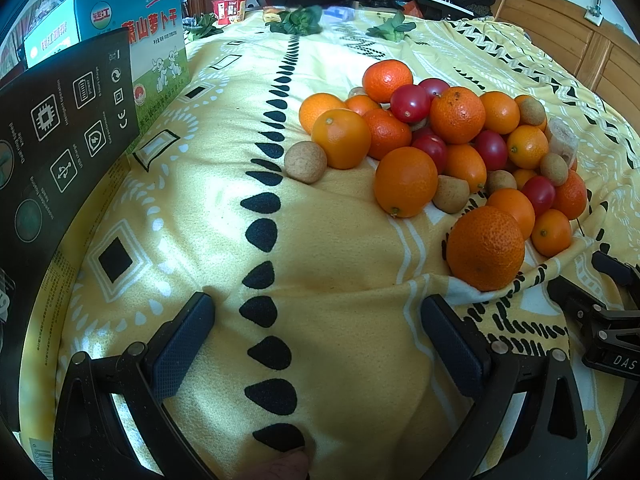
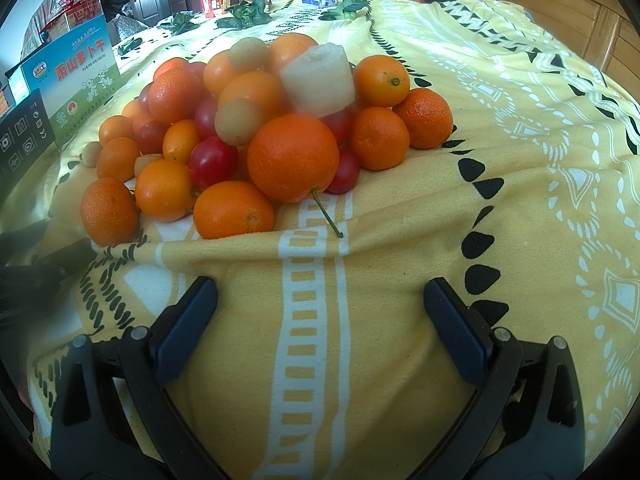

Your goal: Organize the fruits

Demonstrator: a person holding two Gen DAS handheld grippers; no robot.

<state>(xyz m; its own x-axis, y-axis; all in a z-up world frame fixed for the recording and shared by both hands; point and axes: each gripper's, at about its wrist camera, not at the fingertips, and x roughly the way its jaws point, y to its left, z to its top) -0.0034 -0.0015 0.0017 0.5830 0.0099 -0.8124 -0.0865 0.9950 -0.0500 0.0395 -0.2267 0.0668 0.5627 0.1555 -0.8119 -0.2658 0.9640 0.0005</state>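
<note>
A heap of fruit lies on a yellow patterned cloth point(image 1: 328, 248): oranges point(image 1: 485, 249), red cherry tomatoes point(image 1: 409, 103), small tan longans point(image 1: 305, 161) and a pale banana chunk point(image 1: 563, 141). My left gripper point(image 1: 318, 306) is open, low over the cloth, with the heap ahead and to its right. In the right wrist view the same heap sits ahead and left, with a big orange point(image 2: 293, 158) in front and the banana chunk point(image 2: 319, 81) on top. My right gripper point(image 2: 320, 292) is open too, with only cloth between its fingers. The right gripper's black body point(image 1: 608, 320) shows at the left view's right edge.
A black printed box point(image 1: 64, 140) and a blue-green carton point(image 1: 156, 36) stand at the left of the cloth. Green leafy vegetables point(image 1: 298, 22) and a red cup point(image 1: 229, 10) lie at the far end. A wooden cabinet point(image 2: 580, 12) is at the right.
</note>
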